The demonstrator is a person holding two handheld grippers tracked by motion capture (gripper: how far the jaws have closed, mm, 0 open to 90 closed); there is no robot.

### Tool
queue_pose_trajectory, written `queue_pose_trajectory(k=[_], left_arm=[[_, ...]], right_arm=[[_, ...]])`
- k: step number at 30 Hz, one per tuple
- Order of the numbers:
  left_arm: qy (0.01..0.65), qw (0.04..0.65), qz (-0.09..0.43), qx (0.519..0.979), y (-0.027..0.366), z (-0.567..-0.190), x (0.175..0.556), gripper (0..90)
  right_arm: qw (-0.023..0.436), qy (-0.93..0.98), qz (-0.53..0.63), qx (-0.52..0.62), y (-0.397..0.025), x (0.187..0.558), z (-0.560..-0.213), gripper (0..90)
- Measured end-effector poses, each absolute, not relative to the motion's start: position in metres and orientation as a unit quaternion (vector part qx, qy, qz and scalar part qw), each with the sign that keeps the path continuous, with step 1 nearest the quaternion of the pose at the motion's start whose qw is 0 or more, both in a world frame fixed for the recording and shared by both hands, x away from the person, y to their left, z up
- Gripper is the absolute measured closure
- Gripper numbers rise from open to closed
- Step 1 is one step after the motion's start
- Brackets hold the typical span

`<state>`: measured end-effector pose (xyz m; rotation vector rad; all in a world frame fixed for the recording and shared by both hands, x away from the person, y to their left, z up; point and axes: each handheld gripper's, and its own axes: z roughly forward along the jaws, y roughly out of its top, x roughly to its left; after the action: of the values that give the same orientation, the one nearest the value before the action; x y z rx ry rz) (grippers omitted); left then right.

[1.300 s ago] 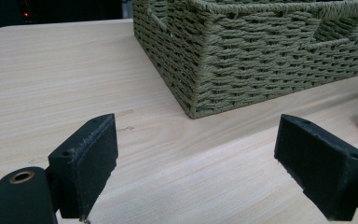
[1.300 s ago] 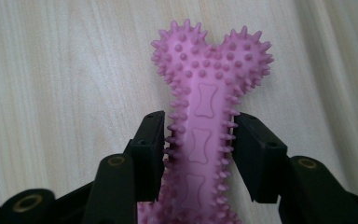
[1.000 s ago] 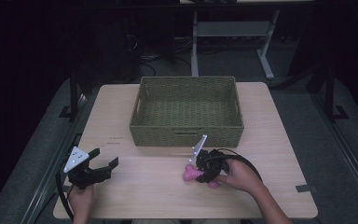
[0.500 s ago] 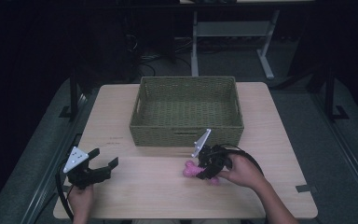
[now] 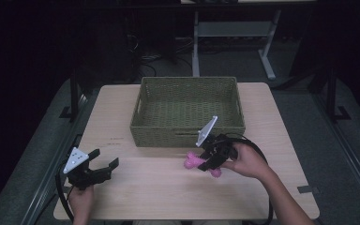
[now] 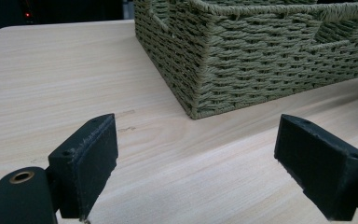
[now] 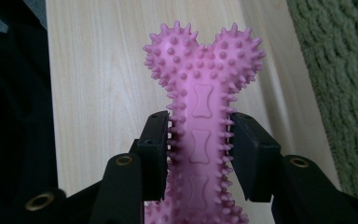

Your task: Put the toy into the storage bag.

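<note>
A pink spiky bone-shaped toy (image 5: 191,161) hangs just above the table in front of the basket, with my right gripper (image 5: 202,164) shut on it. In the right gripper view the two black jaws press against the spikes on either side of the pink toy's (image 7: 200,70) shaft, and my right gripper (image 7: 200,140) points along it toward the knobbed end. A green woven basket (image 5: 187,133) stands at the table's middle back and looks empty. My left gripper (image 5: 104,158) rests open near the front left corner, and in its own view the left gripper (image 6: 200,158) faces the basket's corner (image 6: 242,60) with nothing between the jaws.
The light wooden table (image 5: 159,197) has bare surface between the two grippers. A desk frame and cables stand in the dark behind the table. The table's edges drop to grey floor on both sides.
My right gripper has lifted the pink toy slightly and carried it a little toward the basket. The left gripper has stayed in place.
</note>
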<state>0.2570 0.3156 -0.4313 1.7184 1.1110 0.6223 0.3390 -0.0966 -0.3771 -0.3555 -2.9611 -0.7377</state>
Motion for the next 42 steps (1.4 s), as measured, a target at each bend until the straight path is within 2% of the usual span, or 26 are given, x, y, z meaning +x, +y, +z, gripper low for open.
queue_pose_trajectory(k=[42], left_arm=[[0.454, 0.48, 0.255, 0.706, 0.315, -0.431, 0.257, 12.8]], right_arm=[[0.033, -0.959, -0.26, -0.105, -0.104, 0.362, -0.323, 58.2]])
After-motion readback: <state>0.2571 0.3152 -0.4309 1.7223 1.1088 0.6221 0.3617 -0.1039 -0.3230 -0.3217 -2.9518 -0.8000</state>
